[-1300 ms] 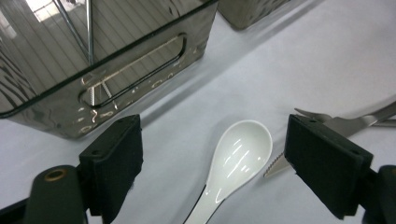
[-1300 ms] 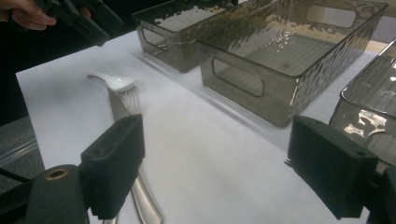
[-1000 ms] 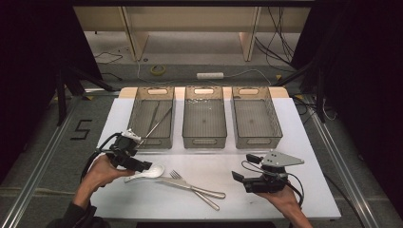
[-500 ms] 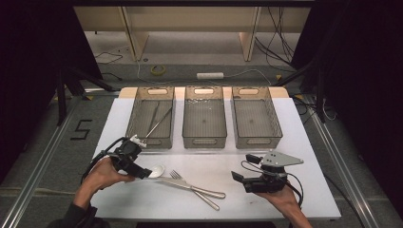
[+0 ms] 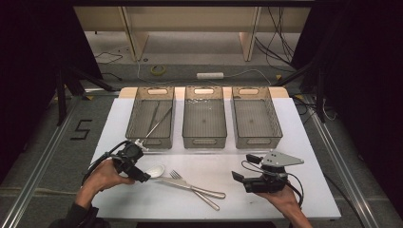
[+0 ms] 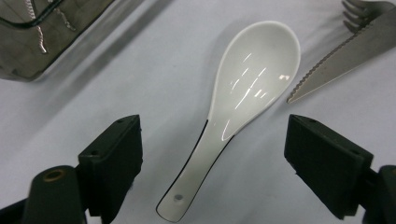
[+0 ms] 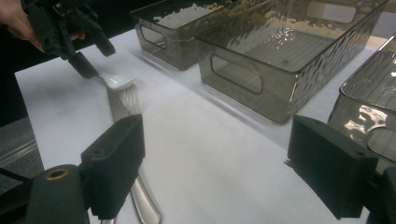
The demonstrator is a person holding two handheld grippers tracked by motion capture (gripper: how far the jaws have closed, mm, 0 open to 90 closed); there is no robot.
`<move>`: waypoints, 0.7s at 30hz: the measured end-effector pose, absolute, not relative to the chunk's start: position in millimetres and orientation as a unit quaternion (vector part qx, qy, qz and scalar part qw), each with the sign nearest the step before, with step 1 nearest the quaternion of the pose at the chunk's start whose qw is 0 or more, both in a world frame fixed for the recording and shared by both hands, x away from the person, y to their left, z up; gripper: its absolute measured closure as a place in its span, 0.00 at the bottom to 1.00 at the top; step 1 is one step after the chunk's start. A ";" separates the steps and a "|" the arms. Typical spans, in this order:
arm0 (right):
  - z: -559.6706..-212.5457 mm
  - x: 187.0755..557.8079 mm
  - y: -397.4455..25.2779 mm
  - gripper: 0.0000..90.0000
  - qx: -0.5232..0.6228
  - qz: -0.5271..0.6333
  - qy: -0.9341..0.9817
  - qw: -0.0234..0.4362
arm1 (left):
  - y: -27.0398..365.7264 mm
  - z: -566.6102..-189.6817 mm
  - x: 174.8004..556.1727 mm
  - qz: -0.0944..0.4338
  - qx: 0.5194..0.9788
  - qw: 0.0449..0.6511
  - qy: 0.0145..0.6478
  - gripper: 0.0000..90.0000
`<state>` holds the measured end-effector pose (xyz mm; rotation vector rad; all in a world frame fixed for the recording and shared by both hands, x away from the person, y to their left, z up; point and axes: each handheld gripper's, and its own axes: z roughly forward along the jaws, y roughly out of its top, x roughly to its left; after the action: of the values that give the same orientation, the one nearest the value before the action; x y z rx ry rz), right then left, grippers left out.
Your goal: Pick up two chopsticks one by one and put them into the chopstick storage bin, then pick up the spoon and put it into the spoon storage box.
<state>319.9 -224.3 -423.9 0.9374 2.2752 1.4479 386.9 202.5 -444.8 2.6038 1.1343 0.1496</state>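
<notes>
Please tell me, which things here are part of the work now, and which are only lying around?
Part of the work:
- left tongs, open, jaws either side of the white spoon
- left bin, already holding utensils

Lying about:
- knife and fork, crossed on the table
- middle bin and right bin
- right tongs, open, idle

Lab or recording studio setup, not a home — white table on a bare concrete floor, black curtains both sides, metal floor rails, loose cables, a power strip, a tape roll, a "5" marked on the floor.
</notes>
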 end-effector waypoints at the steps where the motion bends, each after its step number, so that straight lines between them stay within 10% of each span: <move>1: -423.9 319.6 -224.6 0.22 0.325 0.502 0.789 0.142 | 202.7 -445.6 387.5 0.053 0.907 0.144 0.393 0.22; 21: -424.5 320.4 -223.8 0.22 0.323 0.499 0.792 0.142 | 202.1 -457.1 385.4 0.049 0.927 0.110 0.356 0.45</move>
<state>320.4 -223.8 -424.5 0.9325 2.2849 1.4405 385.4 202.1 -457.1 2.7238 1.0468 0.1448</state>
